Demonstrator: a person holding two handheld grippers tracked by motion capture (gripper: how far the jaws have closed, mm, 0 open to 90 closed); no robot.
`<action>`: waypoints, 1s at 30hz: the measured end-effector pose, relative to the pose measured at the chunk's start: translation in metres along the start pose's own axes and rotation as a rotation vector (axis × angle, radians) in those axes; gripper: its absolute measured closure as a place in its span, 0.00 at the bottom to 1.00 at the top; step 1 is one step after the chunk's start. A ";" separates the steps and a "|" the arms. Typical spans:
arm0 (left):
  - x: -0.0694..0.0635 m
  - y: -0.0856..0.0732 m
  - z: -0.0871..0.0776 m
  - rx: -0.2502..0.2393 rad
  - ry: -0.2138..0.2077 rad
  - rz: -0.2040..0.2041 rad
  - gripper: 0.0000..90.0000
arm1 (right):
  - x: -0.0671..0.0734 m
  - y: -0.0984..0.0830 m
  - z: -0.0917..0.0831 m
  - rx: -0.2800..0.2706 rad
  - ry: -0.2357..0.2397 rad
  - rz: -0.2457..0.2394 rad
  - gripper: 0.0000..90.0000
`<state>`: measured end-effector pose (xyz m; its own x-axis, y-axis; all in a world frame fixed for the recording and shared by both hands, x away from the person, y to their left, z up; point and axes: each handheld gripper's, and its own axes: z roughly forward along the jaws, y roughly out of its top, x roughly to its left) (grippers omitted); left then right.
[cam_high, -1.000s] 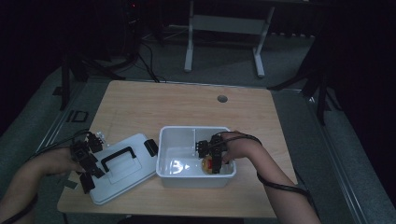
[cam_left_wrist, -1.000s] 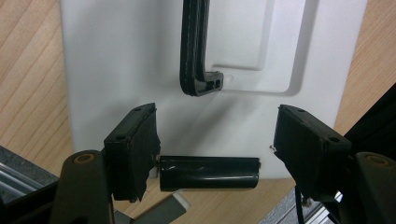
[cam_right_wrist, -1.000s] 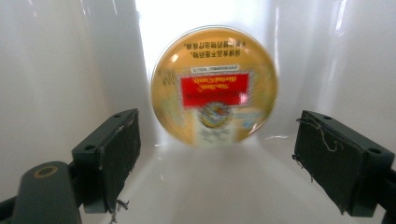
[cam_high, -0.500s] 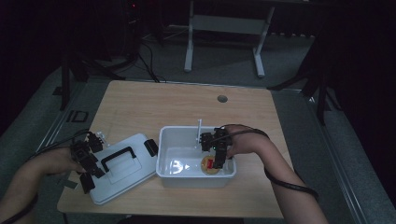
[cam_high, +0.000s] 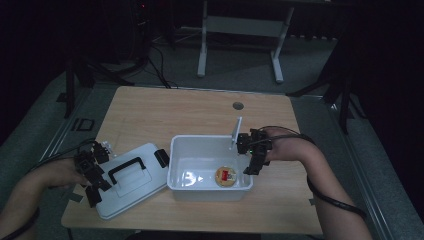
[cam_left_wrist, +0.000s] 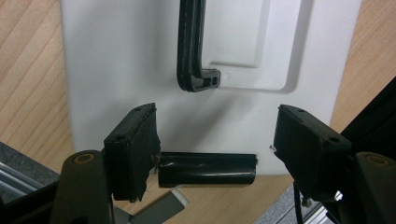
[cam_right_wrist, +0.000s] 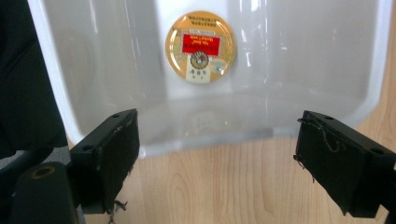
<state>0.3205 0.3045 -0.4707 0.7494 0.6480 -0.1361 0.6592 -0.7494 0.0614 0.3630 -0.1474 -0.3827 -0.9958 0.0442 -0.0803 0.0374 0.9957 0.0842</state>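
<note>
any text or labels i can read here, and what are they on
Nothing can be read for certain.
Round yellow tin in the white bin: a red label with pale lettering and a white panel of small print below it, upside down in the right gripper view and too blurred to quote.
White lid with its black handle: no text shows.
Wooden table: no text shows.

Table (cam_high: 200, 107) is occupying the frame's centre. Bin (cam_high: 200, 145) is sitting at lower centre on it, a round tin (cam_high: 226, 176) lying inside, toward its lower right. Lid (cam_high: 135, 185) is lying just left of the bin, handle (cam_high: 123, 169) on top. Left gripper (cam_high: 92, 172) is hovering at the lid's left edge; right gripper (cam_high: 252, 152) is hanging over the bin's right rim.
</note>
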 end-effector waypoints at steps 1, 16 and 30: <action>0.000 0.000 -0.001 0.000 0.000 -0.001 0.34 | 0.000 -0.004 -0.001 0.001 -0.003 0.007 0.15; 0.000 -0.002 -0.002 -0.011 0.005 0.005 0.34 | 0.002 -0.057 0.010 0.027 0.005 0.064 0.16; -0.002 -0.008 0.005 -0.032 0.045 0.067 0.38 | 0.013 -0.096 0.039 0.038 0.042 0.124 0.16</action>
<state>0.3132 0.3083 -0.4762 0.7934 0.6026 -0.0863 0.6087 -0.7870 0.1008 0.3494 -0.2392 -0.4306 -0.9859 0.1648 -0.0296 0.1631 0.9852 0.0529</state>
